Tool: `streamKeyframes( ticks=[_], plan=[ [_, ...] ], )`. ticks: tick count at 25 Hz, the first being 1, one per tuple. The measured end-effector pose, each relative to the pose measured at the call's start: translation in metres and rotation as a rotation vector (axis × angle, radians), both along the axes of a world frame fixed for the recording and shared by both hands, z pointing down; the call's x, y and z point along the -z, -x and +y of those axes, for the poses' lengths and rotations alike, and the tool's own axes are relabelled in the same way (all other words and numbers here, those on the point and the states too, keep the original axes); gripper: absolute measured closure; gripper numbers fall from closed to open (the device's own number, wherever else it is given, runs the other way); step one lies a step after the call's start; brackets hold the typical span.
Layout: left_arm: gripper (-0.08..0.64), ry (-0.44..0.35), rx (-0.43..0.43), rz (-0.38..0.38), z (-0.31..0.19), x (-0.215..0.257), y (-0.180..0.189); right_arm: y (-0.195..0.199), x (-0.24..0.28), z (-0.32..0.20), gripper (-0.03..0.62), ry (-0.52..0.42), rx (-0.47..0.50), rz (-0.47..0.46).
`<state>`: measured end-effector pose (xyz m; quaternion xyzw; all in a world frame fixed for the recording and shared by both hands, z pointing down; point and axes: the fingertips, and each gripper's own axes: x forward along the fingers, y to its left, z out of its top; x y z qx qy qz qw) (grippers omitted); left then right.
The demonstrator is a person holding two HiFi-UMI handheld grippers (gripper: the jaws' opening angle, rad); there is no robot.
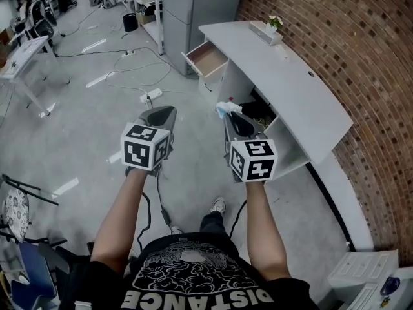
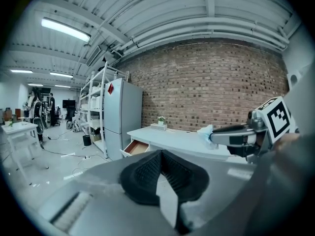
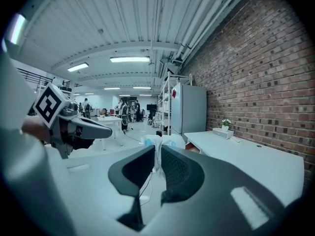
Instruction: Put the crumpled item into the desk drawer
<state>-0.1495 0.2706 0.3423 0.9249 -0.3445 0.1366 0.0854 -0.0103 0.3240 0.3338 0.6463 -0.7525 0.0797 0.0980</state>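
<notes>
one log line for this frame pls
right gripper: shut on crumpled item | left gripper: shut, empty | drawer: open, item not in yet

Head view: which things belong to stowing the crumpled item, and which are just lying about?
Job: crumpled item, pinched in the right gripper; open drawer; desk.
Lying about: planter on the desk; floor cables; power strip; black bin.

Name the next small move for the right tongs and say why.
Probably carry the right tongs forward toward the open drawer. They are clamped on the crumpled item, and the drawer stands pulled out at the far end of the desk, ahead of them.
</notes>
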Motion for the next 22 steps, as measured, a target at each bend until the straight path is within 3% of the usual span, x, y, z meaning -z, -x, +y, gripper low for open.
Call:
streamKeyframes(
  ticks=[22],
  plan=[
    [0.56,0.016,0.098,-0.045,-0.098,0.0,-0.152,-0.147,-0.005,-0.121,0.546,0.026,0.13,-0.037]
  ],
)
